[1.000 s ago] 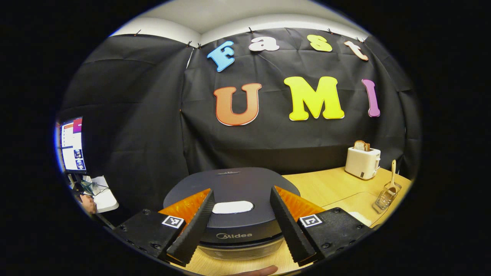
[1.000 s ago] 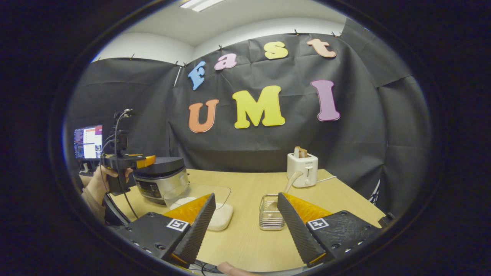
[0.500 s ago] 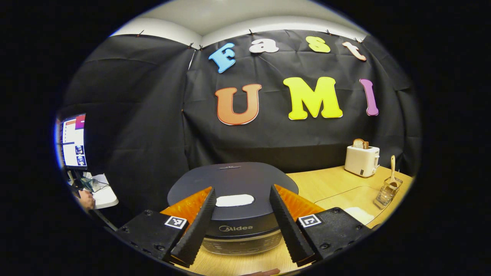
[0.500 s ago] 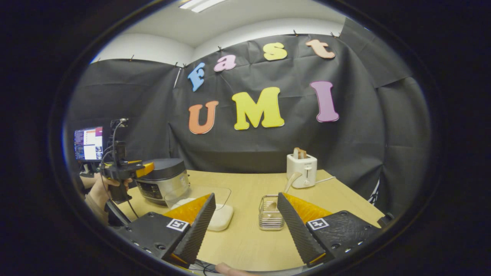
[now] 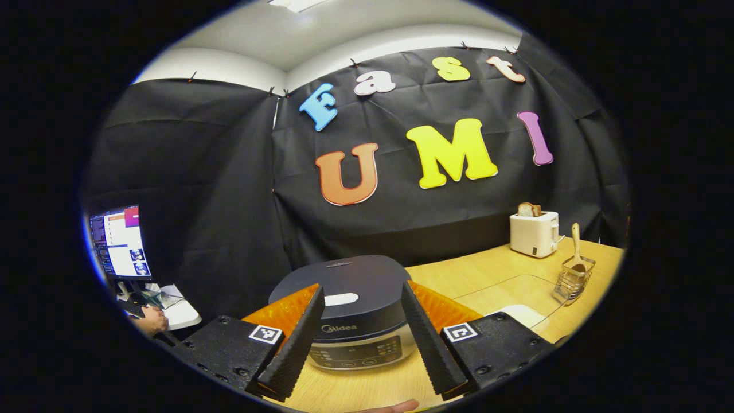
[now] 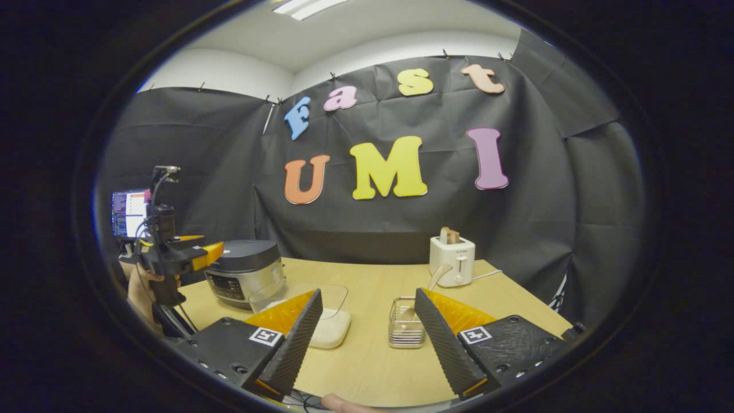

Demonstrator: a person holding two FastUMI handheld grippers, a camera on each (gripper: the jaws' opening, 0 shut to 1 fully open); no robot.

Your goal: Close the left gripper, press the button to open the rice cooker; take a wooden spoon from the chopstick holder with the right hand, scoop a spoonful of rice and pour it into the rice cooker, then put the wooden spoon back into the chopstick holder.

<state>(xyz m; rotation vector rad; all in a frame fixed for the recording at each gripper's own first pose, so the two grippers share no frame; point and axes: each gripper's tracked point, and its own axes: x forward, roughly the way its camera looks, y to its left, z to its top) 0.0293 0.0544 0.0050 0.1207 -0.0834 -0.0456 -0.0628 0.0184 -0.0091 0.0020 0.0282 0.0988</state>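
Ridged fingers [image 5: 298, 338] of the left gripper [image 5: 358, 338] stand spread apart, grasping nothing, with the dark-lidded rice cooker [image 5: 350, 310] (lid shut) just beyond them on the counter [image 5: 476, 275]. The right gripper [image 6: 367, 338] is likewise released; between its fingers, farther off, sits the wire chopstick holder [image 6: 405, 327] with the wooden spoon [image 6: 433, 278] leaning in it. Left of the holder lies a white rice dish [image 6: 330, 330] under a clear lid. A white toaster [image 6: 453, 261] stands at the far edge, and a monitor [image 5: 120, 241] glows far left.
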